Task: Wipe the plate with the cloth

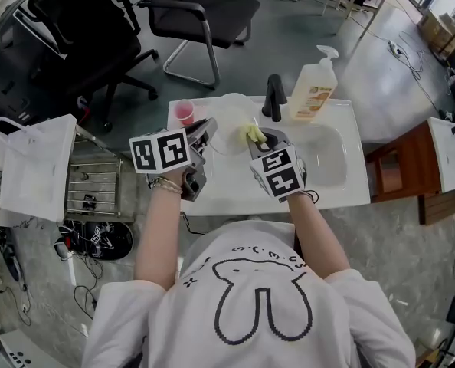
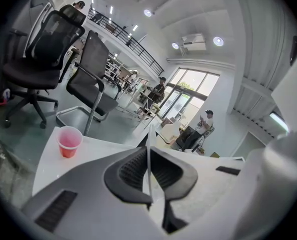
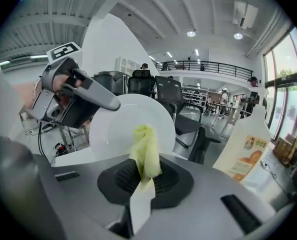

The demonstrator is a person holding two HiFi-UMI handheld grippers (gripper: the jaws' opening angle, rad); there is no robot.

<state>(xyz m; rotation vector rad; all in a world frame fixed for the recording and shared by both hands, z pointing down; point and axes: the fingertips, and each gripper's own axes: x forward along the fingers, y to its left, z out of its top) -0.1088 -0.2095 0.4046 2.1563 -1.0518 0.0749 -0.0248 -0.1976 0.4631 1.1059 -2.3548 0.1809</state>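
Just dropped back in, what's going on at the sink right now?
A person stands at the white sink counter with a gripper in each hand. The left gripper is shut on the rim of the white plate, holding it up on edge. The right gripper is shut on the yellow cloth, bunched right in front of the plate's face. Whether it touches the plate is unclear.

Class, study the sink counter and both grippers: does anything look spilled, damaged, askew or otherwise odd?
Nothing stands out. The plate is on edge only because the left gripper clamps its rim; the right gripper holds the yellow cloth. The pink cup and soap bottle stand upright, nothing spilled.
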